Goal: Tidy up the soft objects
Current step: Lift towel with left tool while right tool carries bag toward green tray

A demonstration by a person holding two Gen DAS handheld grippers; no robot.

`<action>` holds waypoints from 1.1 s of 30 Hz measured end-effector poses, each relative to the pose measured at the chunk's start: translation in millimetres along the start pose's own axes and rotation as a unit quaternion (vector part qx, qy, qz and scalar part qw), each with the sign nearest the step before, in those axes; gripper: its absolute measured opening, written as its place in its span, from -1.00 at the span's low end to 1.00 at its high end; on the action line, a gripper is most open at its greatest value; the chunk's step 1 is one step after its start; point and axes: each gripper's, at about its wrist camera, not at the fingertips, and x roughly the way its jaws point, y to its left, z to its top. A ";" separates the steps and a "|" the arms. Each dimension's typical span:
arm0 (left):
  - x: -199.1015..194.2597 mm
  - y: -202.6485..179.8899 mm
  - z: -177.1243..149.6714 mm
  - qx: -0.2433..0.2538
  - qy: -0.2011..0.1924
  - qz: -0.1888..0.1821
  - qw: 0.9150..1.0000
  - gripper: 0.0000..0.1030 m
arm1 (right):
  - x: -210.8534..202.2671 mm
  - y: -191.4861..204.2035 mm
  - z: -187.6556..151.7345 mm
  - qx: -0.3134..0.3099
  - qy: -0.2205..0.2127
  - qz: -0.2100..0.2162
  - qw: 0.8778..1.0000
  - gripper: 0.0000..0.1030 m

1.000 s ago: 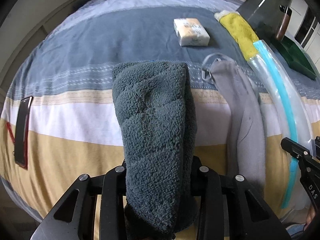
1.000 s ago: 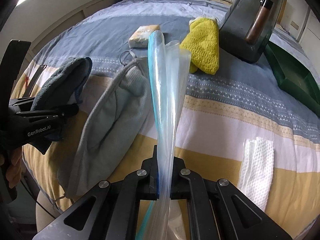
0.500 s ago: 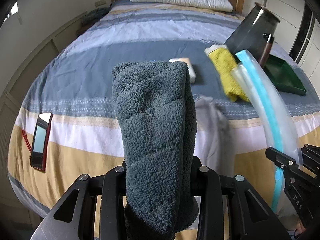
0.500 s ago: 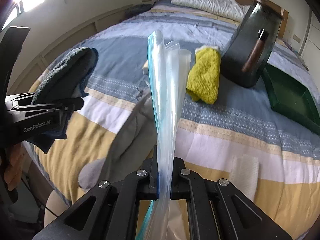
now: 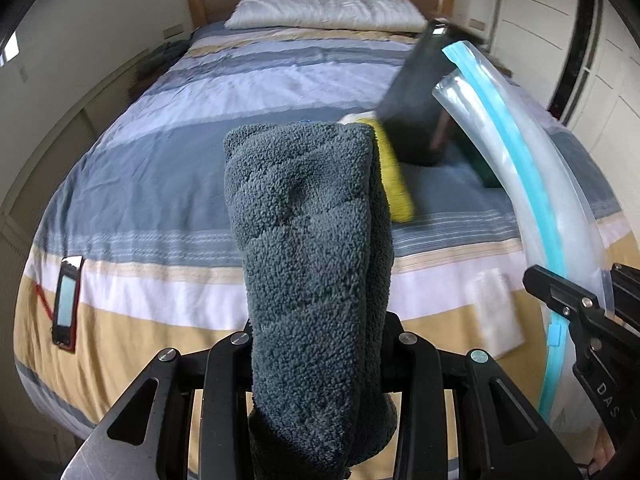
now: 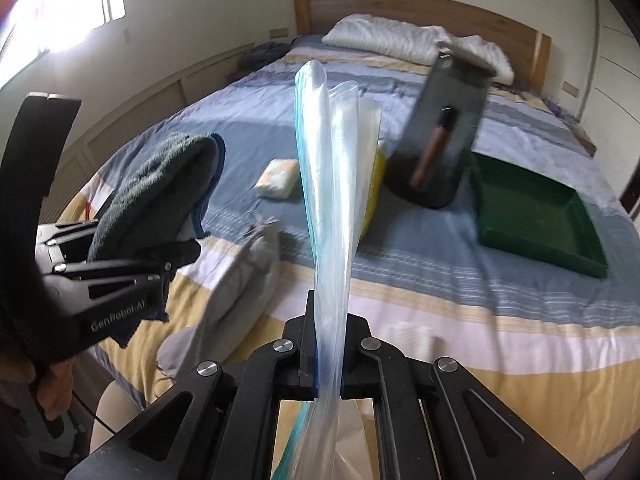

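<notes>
At frame centre in each wrist view, both loads have risen off the bed [image 5: 168, 184]: left gripper [image 5: 320, 344] clamps the towel [image 5: 308, 240], right gripper [image 6: 328, 344] pinches the bag [image 6: 332, 184] flat. Bagging looks imminent, I judge.

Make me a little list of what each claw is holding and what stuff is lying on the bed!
left gripper: shut on fluffy dark grey towel
right gripper: shut on clear plastic zip bag with blue seal
on the striped bedspread: grey cloth pouch, yellow cloth, tissue pack, green tray, dark bin, red-cased phone
</notes>
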 end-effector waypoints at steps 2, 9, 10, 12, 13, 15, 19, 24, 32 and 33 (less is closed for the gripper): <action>-5.7 -17.9 4.5 0.011 -0.005 -0.010 1.000 -0.42 | -11.9 -13.4 -1.5 0.008 -0.004 -0.011 1.000 -0.92; -23.8 -86.3 22.0 0.061 -0.027 -0.045 0.997 -0.42 | -56.9 -68.6 -17.6 0.040 -0.018 -0.060 0.997 -0.92; -25.8 -95.7 24.9 0.068 -0.029 -0.050 0.996 -0.42 | -63.2 -78.5 -20.7 0.045 -0.019 -0.069 0.996 -0.92; -29.1 -115.4 30.3 0.082 -0.034 -0.060 0.994 -0.42 | -73.9 -96.2 -25.6 0.054 -0.023 -0.085 0.995 -0.92; -30.3 -124.0 32.6 0.088 -0.037 -0.064 0.993 -0.42 | -79.0 -103.1 -26.9 0.059 -0.024 -0.090 0.994 -0.92; -31.0 -141.9 38.7 0.101 -0.040 -0.073 0.991 -0.42 | -88.2 -117.8 -29.8 0.067 -0.027 -0.102 0.992 -0.92; -29.3 -176.4 49.8 0.121 -0.041 -0.089 0.988 -0.42 | -101.4 -146.8 -33.2 0.085 -0.033 -0.125 0.988 -0.92; -20.8 -212.0 61.1 0.139 -0.037 -0.099 0.985 -0.42 | -100.0 -185.4 -23.6 0.105 -0.037 -0.140 0.984 -0.92; 11.5 -254.4 85.6 0.146 -0.021 -0.099 0.984 -0.42 | -75.1 -243.5 -0.8 0.128 -0.038 -0.148 0.980 -0.92; 16.2 -257.7 89.6 0.147 -0.020 -0.099 0.984 -0.42 | -67.7 -254.3 2.6 0.131 -0.038 -0.149 0.979 -0.92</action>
